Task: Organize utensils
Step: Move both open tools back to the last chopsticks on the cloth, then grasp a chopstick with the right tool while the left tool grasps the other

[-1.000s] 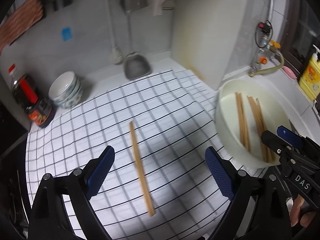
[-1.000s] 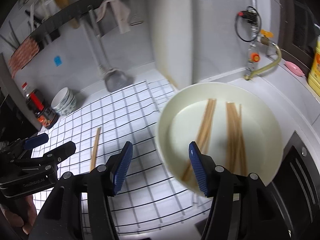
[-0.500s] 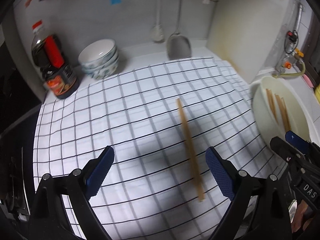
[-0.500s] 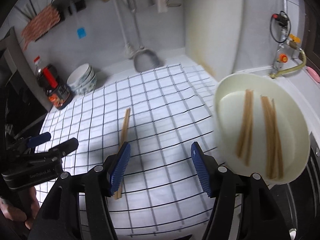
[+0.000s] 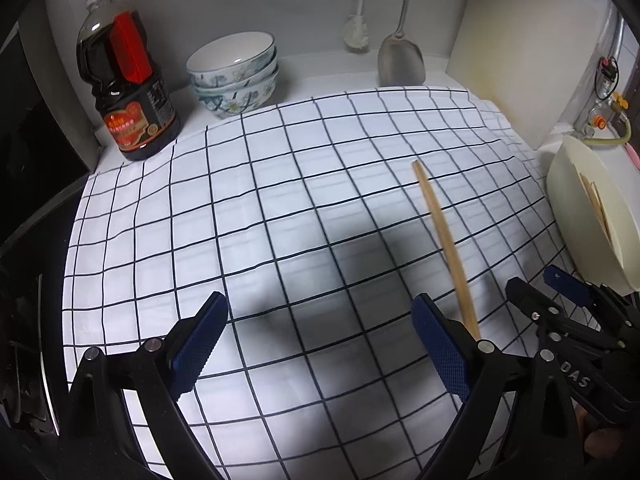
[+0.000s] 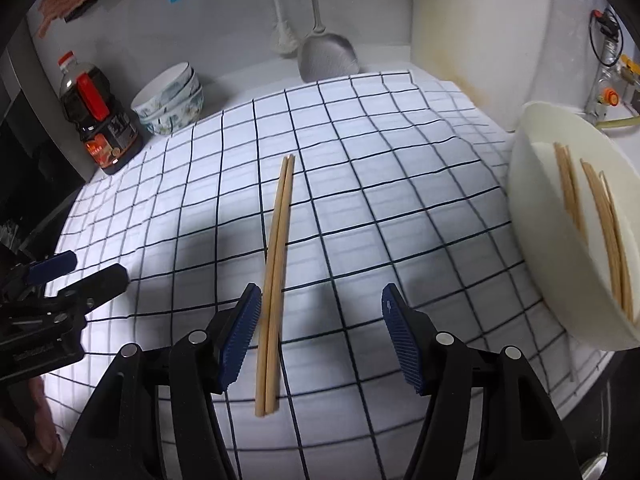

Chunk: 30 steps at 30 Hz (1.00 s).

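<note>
Grey kitchen wall and a pale counter (image 5: 320, 72) frame the scene, with a white grid-checked cloth (image 5: 280, 220) spread over most of the working surface. At the counter's right edge sits a cream basin (image 6: 540, 240) holding several loose chopsticks (image 6: 600, 216), and a tall white cutting board (image 5: 520, 40) leans against the wall behind it. Toward the back left stand a soy sauce bottle (image 5: 124, 92) and stacked patterned bowls (image 5: 236, 76), with a metal spatula (image 5: 400, 56) hanging nearby. On the cloth lies a pair of chopsticks (image 6: 276, 272), side by side and touching. The right gripper (image 6: 316, 332) hovers over their near end with its jaws spread wide and holding nothing, the pair lying just inside its left pad. The left gripper (image 5: 320, 344) is likewise wide open and empty, with the pair just outside its right pad. If the pair is to be picked up, the right gripper should probably shift slightly left to centre the sticks, lower until the pads flank both, then close squarely across them so neither rolls free.
</note>
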Each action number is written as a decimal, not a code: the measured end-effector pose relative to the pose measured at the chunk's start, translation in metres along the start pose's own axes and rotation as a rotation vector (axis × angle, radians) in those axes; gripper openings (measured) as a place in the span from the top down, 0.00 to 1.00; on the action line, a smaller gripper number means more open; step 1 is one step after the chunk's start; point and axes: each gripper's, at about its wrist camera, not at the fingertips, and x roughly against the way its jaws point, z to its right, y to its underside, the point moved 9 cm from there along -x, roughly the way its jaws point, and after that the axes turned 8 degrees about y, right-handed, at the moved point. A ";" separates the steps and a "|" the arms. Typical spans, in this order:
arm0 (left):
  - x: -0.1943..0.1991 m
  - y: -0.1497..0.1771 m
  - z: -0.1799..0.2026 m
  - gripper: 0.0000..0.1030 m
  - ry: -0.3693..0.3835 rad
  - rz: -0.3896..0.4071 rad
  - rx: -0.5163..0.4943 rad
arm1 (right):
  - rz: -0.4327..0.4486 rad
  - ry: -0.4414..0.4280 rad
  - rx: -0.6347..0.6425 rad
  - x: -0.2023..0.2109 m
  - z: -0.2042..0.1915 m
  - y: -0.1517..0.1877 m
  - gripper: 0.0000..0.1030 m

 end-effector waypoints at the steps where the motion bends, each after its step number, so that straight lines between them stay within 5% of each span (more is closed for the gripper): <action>1: -0.002 0.000 -0.002 0.11 -0.001 0.001 0.003 | -0.004 0.005 0.004 -0.004 -0.002 0.001 0.42; 19: -0.028 0.009 -0.009 0.11 0.013 -0.028 0.037 | -0.018 0.082 0.132 -0.043 -0.020 0.012 0.42; 28: -0.032 0.004 0.007 0.11 0.030 -0.016 0.021 | 0.007 0.039 0.157 -0.044 -0.025 0.004 0.93; 30: -0.034 0.001 0.016 0.11 0.042 -0.010 0.013 | 0.001 0.029 0.134 -0.045 -0.018 0.003 0.93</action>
